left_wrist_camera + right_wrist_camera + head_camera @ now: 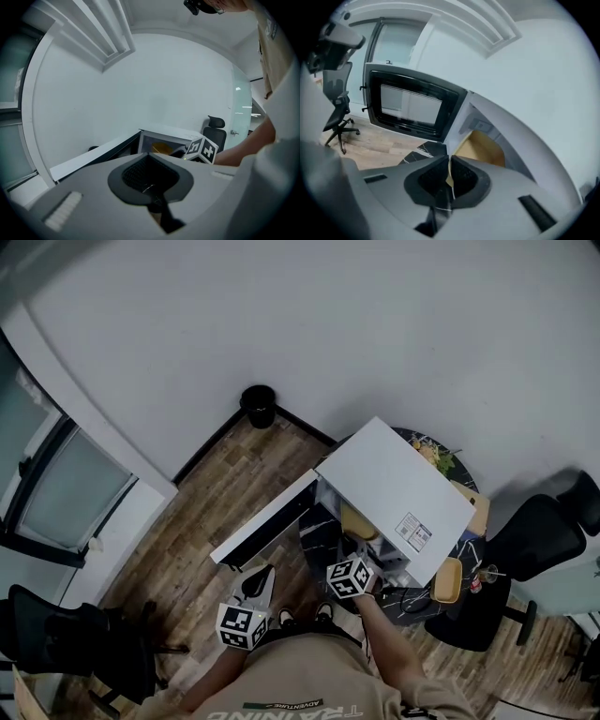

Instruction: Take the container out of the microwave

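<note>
A white microwave (394, 486) stands on a dark round table, its door (265, 523) swung wide open to the left. Inside sits a yellow container (357, 521), whose near rim (483, 149) fills the right gripper view. My right gripper (449, 174) reaches into the cavity and is shut on that rim, a thin yellow edge showing between the pads. From above, the right gripper (360, 553) sits at the oven's mouth. My left gripper (257, 577) hangs below the door, clear of it; it (149, 163) is shut on nothing. The container (161, 148) shows far off.
A black bin (258, 406) stands by the wall. Black office chairs sit at right (542, 540) and lower left (66, 634). A yellow dish (448, 579) and a plant (433, 454) share the marbled table (317, 538). The door's glass (410, 104) faces the right gripper.
</note>
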Available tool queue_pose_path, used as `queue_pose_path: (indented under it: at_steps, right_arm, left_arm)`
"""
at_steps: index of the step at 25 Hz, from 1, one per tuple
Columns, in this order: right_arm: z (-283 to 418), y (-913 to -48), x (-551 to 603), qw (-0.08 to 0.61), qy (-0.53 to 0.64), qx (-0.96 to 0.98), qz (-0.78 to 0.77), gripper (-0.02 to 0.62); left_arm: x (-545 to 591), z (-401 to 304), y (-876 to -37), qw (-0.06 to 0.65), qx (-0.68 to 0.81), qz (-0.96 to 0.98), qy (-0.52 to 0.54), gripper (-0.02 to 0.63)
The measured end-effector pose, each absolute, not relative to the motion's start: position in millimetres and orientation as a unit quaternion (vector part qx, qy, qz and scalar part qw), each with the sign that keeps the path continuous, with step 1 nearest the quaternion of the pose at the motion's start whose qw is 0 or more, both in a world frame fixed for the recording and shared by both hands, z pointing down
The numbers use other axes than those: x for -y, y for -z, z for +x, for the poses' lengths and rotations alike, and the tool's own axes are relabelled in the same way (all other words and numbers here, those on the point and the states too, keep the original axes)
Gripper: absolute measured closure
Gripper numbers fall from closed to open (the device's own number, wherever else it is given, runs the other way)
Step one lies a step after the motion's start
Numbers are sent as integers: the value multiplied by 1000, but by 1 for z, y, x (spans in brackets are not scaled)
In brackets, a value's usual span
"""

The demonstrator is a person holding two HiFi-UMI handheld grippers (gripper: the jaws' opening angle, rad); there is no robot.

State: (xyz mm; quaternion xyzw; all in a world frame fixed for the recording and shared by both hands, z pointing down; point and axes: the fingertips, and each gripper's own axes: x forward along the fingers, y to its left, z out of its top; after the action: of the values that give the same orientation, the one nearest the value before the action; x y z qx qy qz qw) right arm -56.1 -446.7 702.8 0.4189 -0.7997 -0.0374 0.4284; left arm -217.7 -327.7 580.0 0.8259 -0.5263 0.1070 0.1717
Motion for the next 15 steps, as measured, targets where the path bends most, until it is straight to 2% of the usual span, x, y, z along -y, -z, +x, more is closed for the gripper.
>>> queue_pose_path:
  at_steps: [15]
  right_arm:
    - [-51,-685,304,407,22,826,390,586]
  left_arm:
    - [276,-194,-591,168,501,845,-86,600]
